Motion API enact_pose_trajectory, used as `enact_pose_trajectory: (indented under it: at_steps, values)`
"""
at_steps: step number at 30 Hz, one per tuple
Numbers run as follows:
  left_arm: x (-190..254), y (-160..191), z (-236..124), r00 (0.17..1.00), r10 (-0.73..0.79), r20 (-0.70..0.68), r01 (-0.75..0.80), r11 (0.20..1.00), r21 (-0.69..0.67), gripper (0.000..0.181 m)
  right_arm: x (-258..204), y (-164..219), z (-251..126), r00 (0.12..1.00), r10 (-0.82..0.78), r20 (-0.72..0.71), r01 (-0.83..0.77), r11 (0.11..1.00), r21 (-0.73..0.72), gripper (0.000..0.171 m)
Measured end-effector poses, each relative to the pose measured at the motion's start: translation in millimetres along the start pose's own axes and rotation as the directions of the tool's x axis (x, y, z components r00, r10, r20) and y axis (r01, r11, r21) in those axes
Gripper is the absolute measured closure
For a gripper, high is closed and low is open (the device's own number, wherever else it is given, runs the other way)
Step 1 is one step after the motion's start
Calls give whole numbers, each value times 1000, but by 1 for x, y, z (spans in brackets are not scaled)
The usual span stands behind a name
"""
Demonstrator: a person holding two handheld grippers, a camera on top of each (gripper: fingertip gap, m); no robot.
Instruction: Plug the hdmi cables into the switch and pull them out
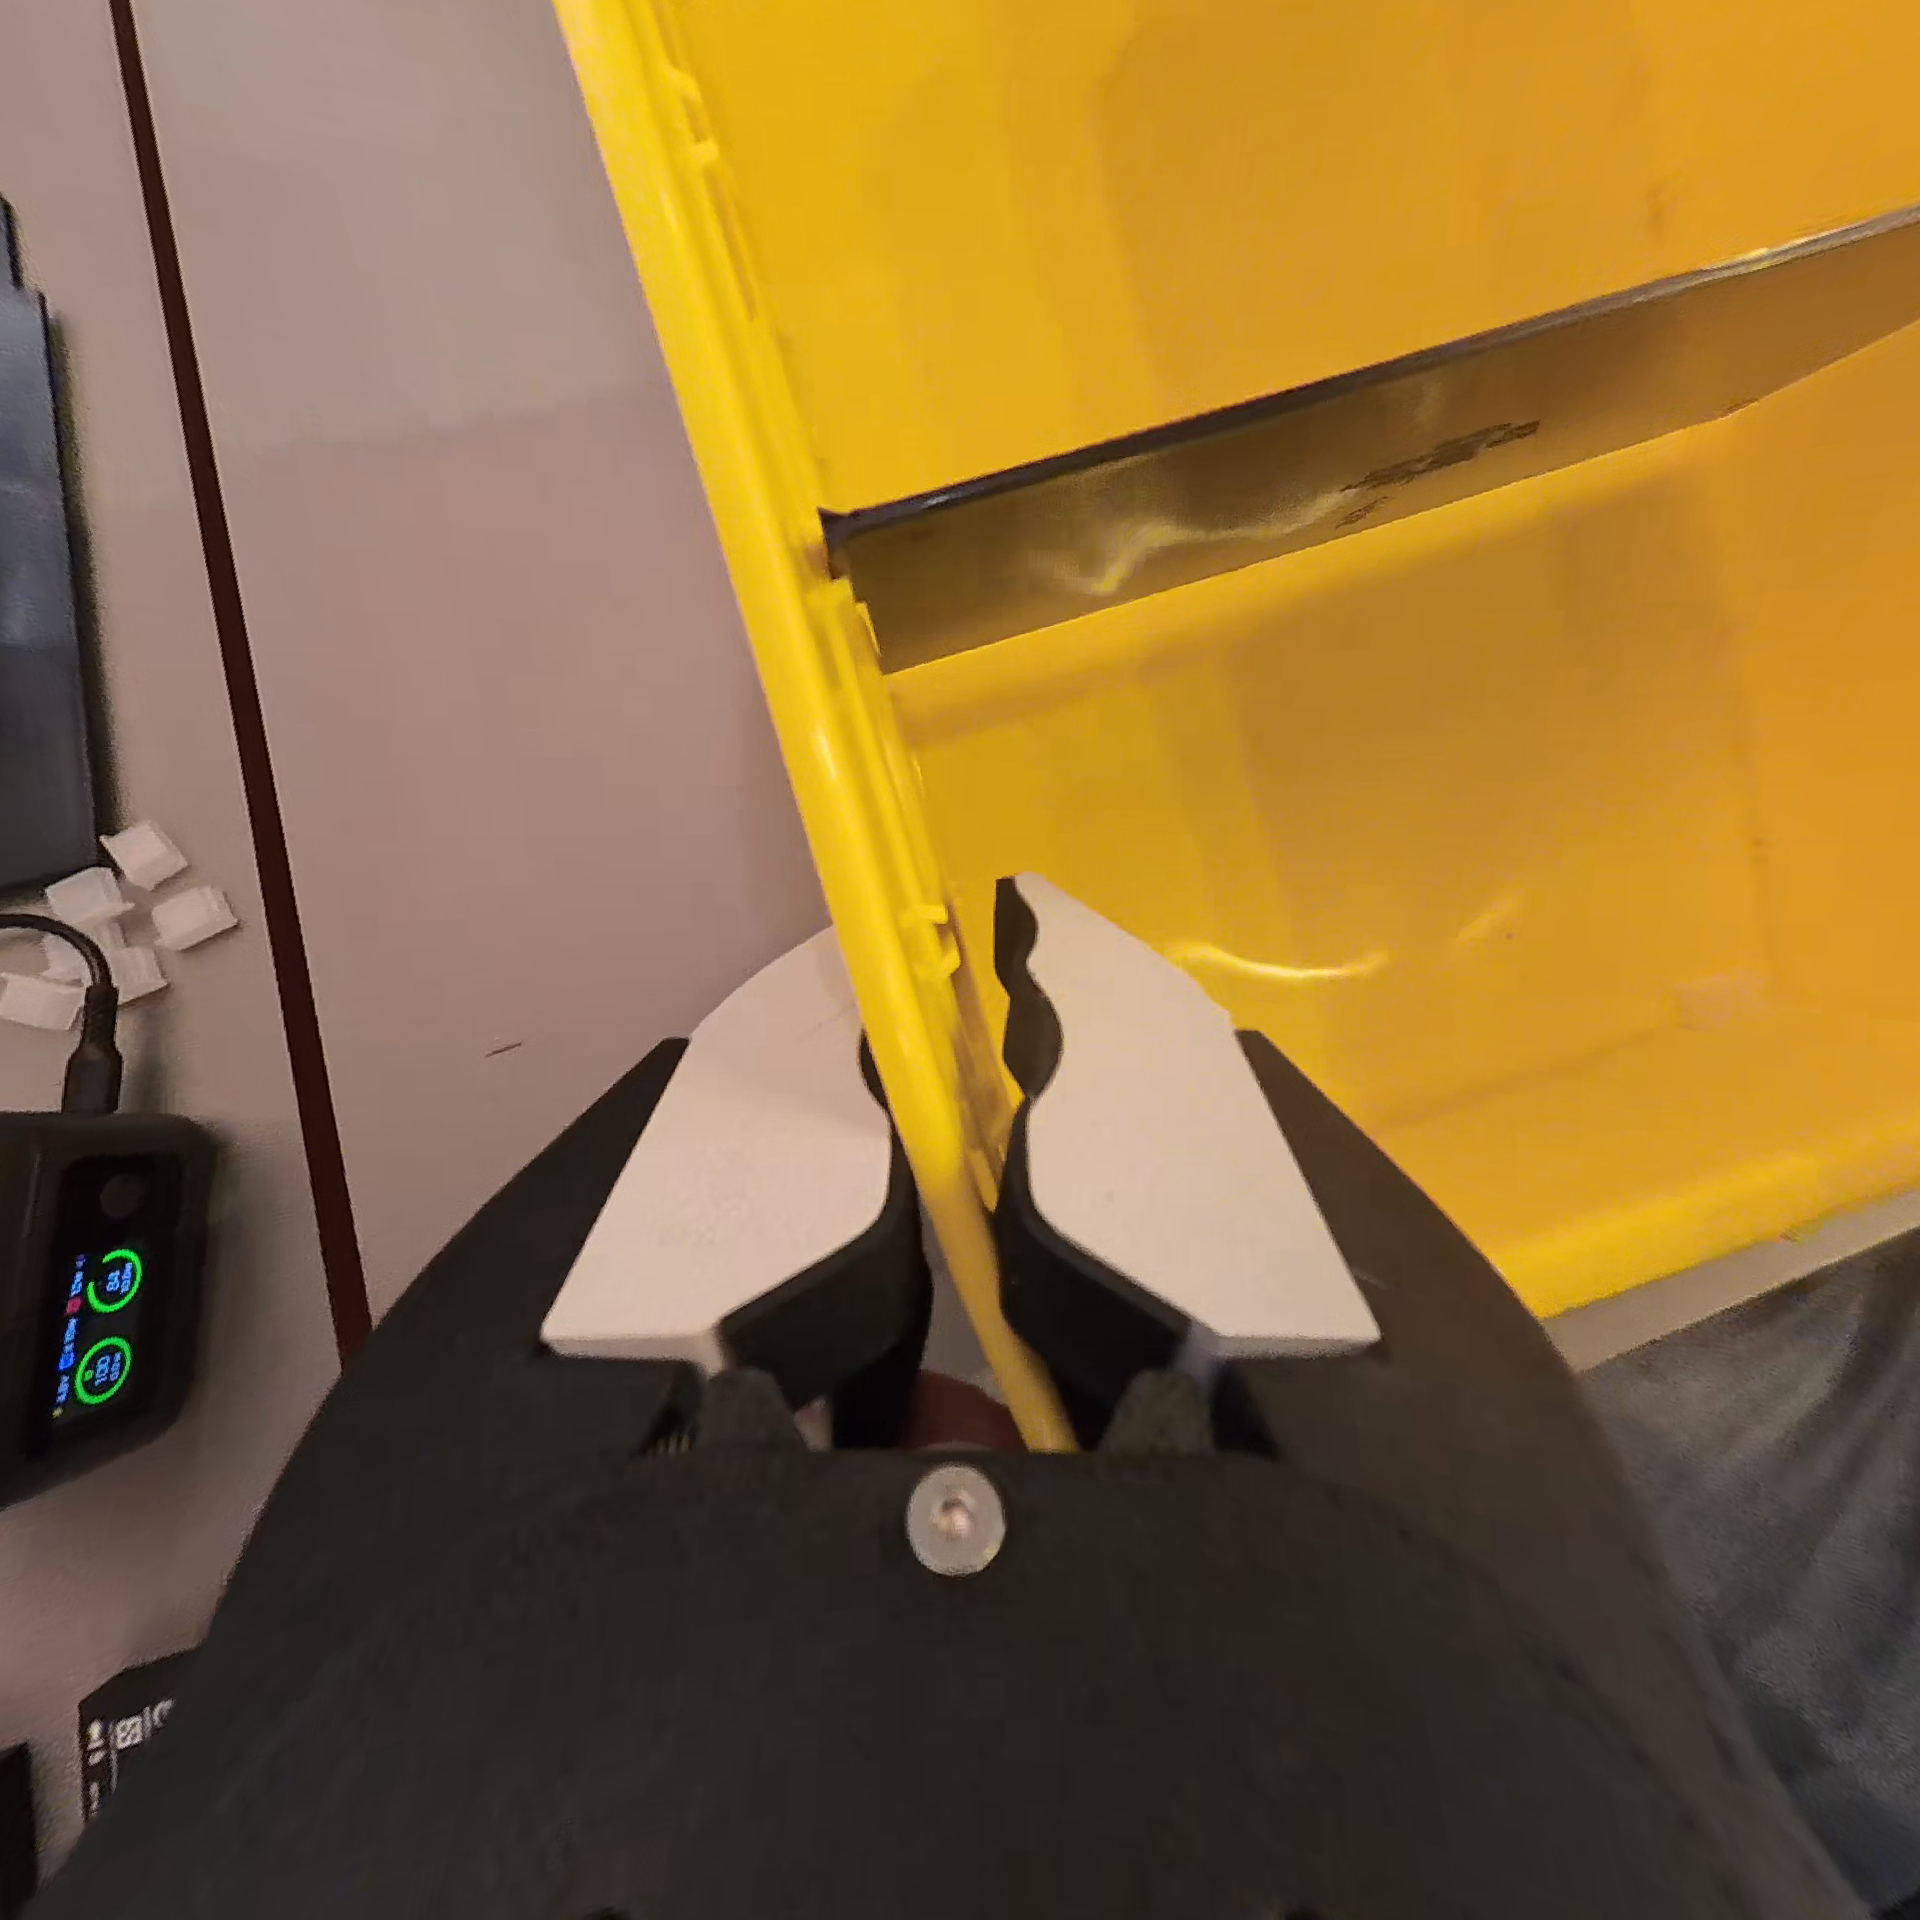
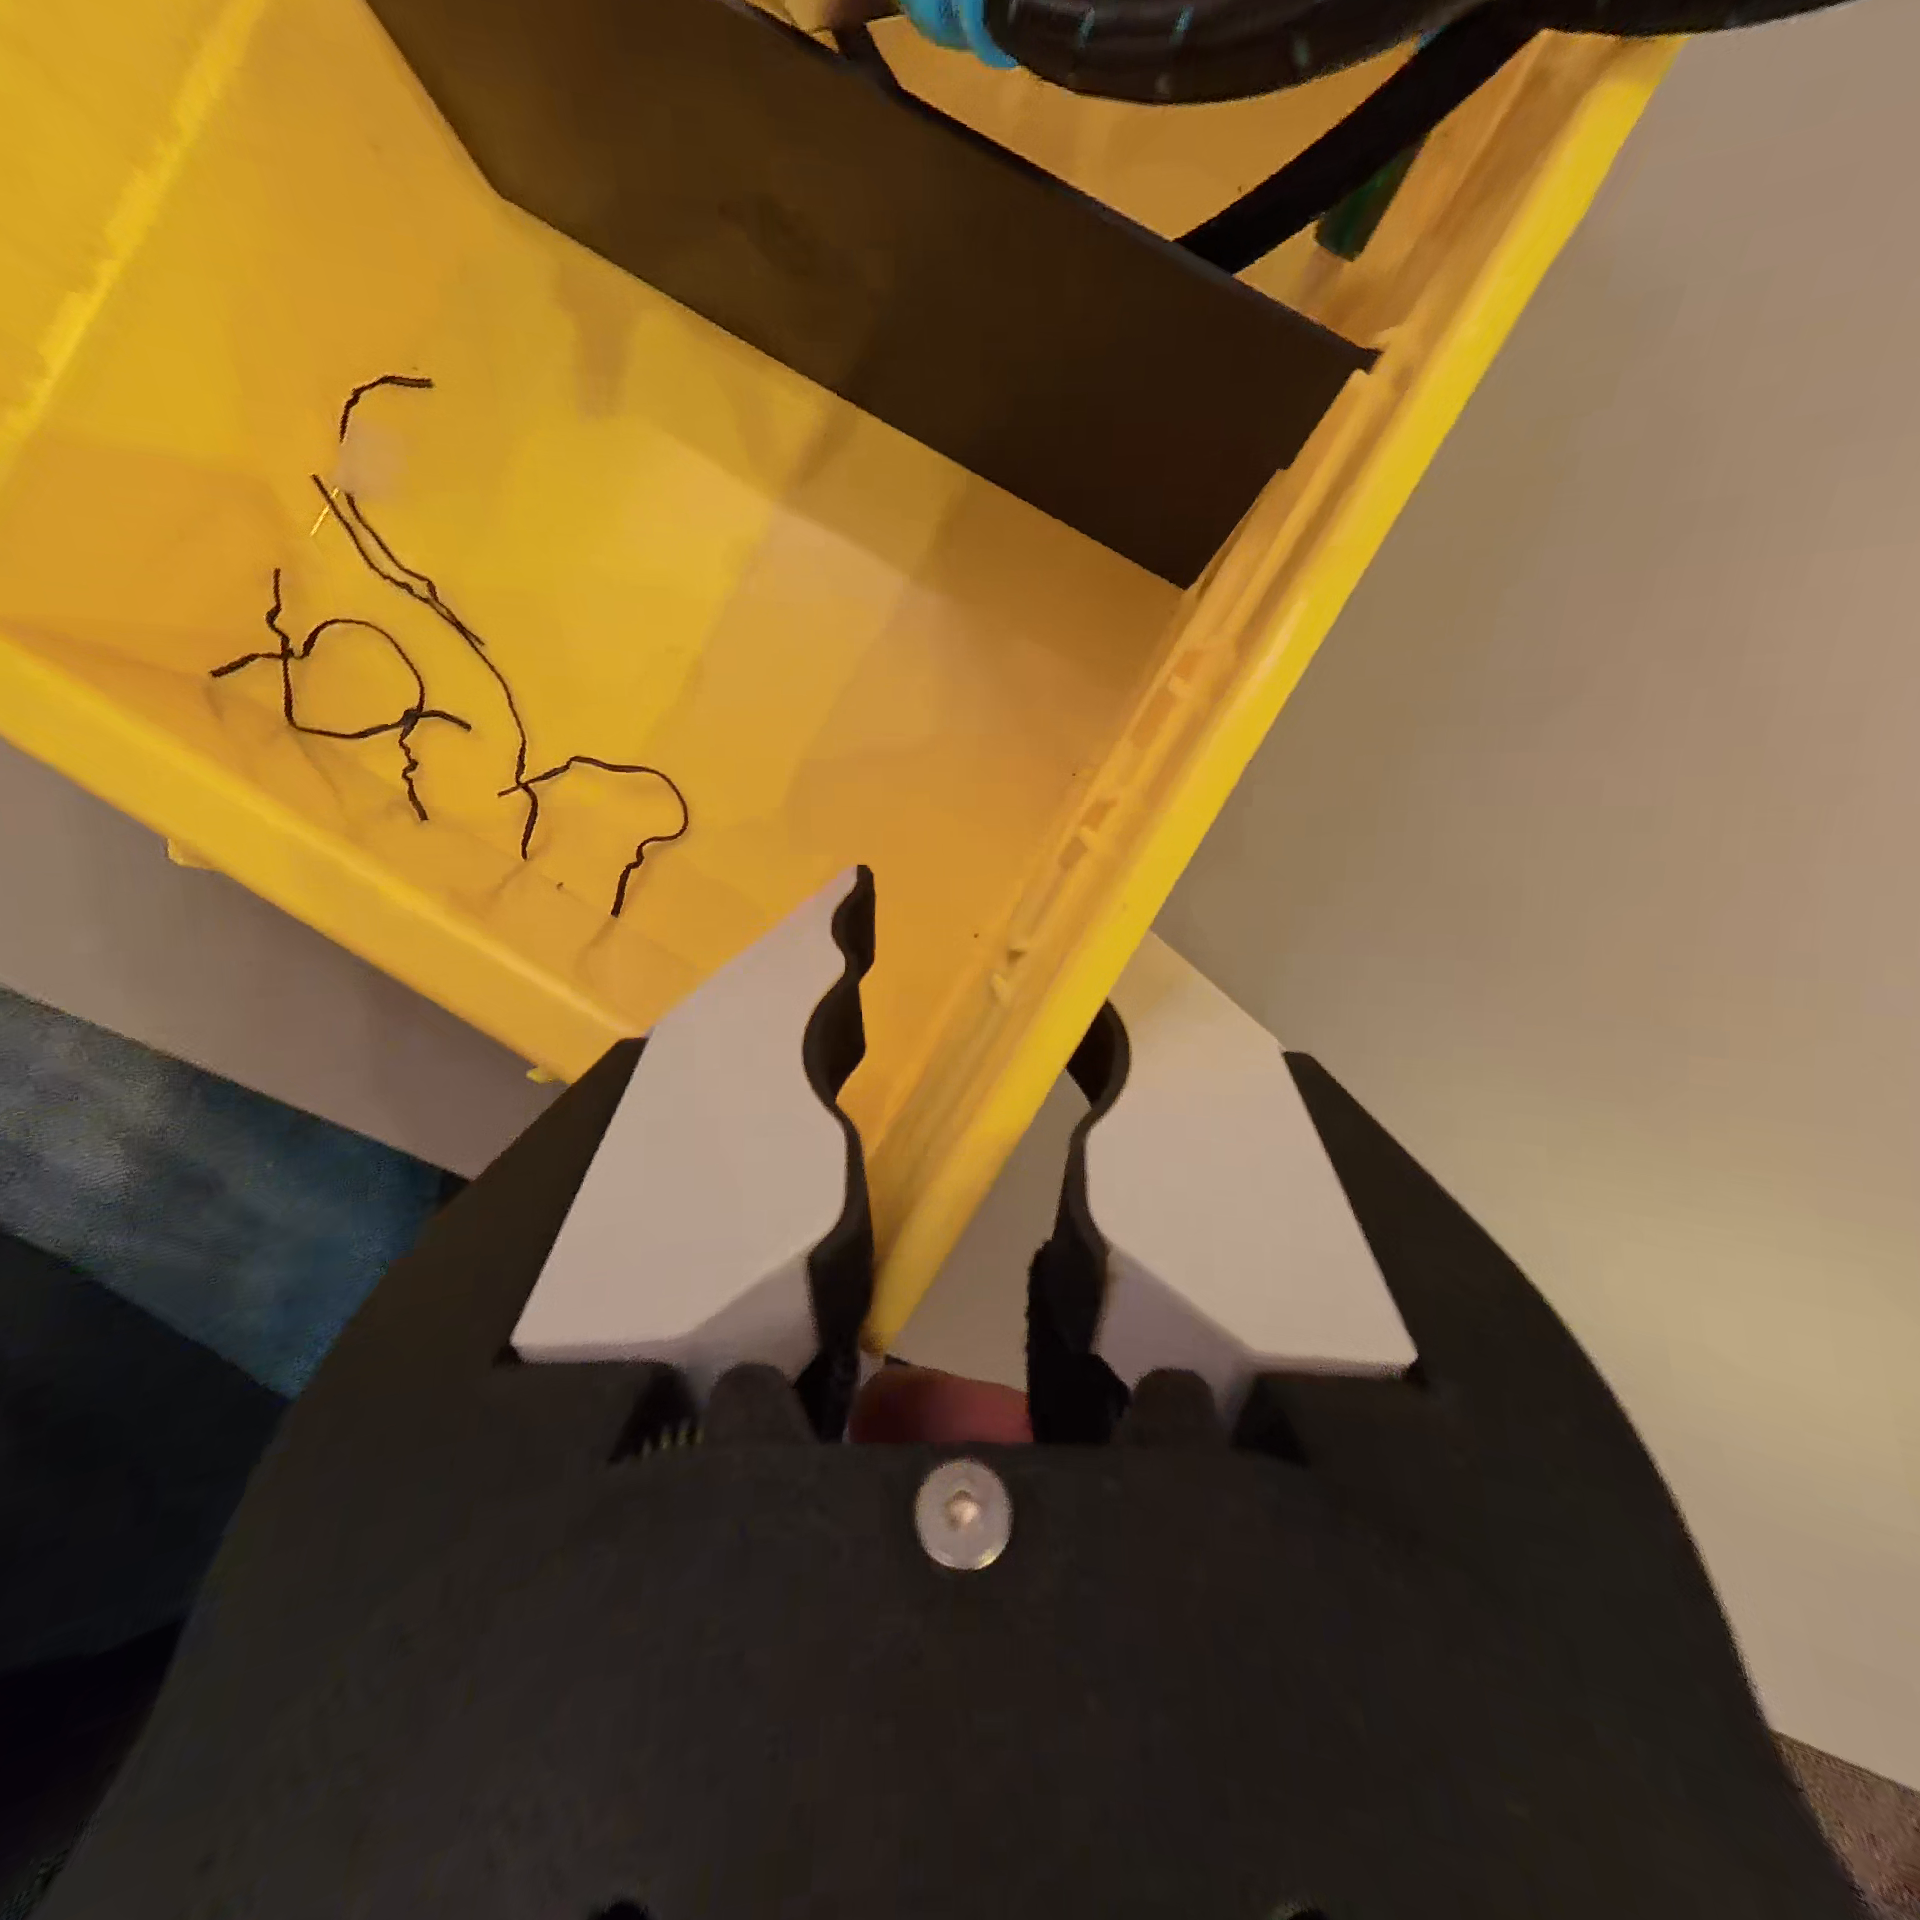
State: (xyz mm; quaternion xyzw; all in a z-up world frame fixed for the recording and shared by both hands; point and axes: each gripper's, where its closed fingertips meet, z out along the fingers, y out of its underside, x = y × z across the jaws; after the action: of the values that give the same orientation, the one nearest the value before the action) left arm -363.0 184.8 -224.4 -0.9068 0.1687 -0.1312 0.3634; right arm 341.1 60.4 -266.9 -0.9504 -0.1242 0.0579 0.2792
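— Left gripper (image 1: 951,1049)?
— Clamped on the left wall of the yellow bin (image 1: 1351,852), one finger inside, one outside.
— Right gripper (image 2: 977,997)?
— Straddling the right wall of the bin (image 2: 1164,790), pads (image 2: 847,1039) against it or nearly; full squeeze hard to tell.
— Cables?
— Black cables (image 2: 1195,52) heaped past the dark divider (image 2: 935,343), in the far compartment. Near compartment: only thin black threads (image 2: 416,686).
— Switch?
— Unclear. Small black device (image 1: 94,1299) with a lit screen left of the bin, on the table (image 1: 499,623), among white caps (image 1: 145,914).
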Motion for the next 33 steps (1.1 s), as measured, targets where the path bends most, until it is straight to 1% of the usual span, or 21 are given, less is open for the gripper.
enact_pose_trajectory:
  at_steps: [9, 13, 15, 19, 23, 27, 31, 33]
  values:
    - [9, -5, -33, 1000, -18, -25, 21, 992, 127, 170, -107, -15, 15, 991, -101, 93, 100, 995, 19, 132]
    - [10, -6, -46, 999, -34, -34, 40, 983, 177, 170, -165, -26, 25, 970, -155, 186, 152, 988, 29, 114]
    - [11, -7, -53, 999, -39, -38, 45, 979, 199, 170, -191, -32, 32, 958, -197, 211, 197, 980, 20, 106]
    - [14, -9, -66, 997, -49, -52, 60, 968, 243, 170, -230, -48, 45, 944, -251, 214, 259, 966, -12, 107]
    - [17, -9, -81, 996, -52, -67, 68, 958, 279, 170, -264, -63, 57, 920, -296, 258, 311, 950, -19, 107]
    - [15, -10, -93, 996, -59, -67, 77, 947, 310, 170, -309, -82, 71, 900, -296, 320, 310, 951, 7, 101]
    - [12, -16, -105, 995, -68, -69, 87, 933, 350, 170, -352, -102, 86, 869, -336, 364, 354, 935, 19, 100]
    - [12, -19, -110, 995, -71, -72, 92, 926, 365, 170, -380, -113, 93, 850, -313, 423, 328, 944, 39, 93]
